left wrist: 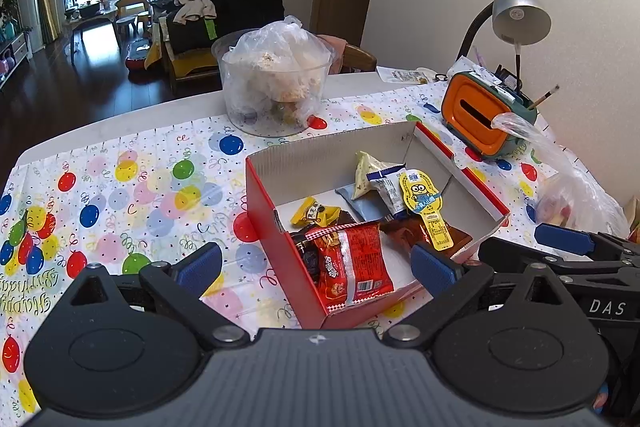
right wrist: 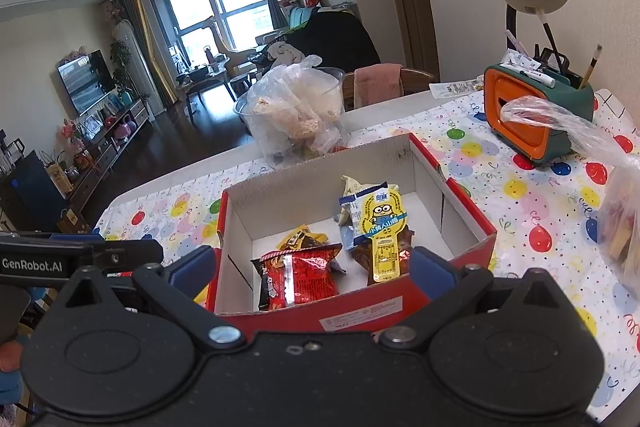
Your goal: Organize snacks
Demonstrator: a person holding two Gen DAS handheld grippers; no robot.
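Observation:
A red cardboard box [left wrist: 264, 211] with a white inside stands on the balloon-print tablecloth; it also shows in the right wrist view [right wrist: 476, 227]. In it lie a red snack packet [left wrist: 352, 263] [right wrist: 300, 279], a yellow Minion packet [left wrist: 424, 203] [right wrist: 384, 235], a yellow sachet [left wrist: 312, 213] and blue-white sachets [left wrist: 384, 181]. My left gripper [left wrist: 316, 267] is open and empty, hovering over the box's near corner. My right gripper [right wrist: 312, 267] is open and empty, above the box's near wall; it also shows at the right of the left wrist view [left wrist: 564, 239].
A clear tub [left wrist: 276, 83] holding bagged puffed snacks stands behind the box. An orange and green desk organiser [left wrist: 480, 115] and a grey lamp [left wrist: 516, 11] stand at the back right. A plastic bag of snacks [right wrist: 620, 211] lies right of the box.

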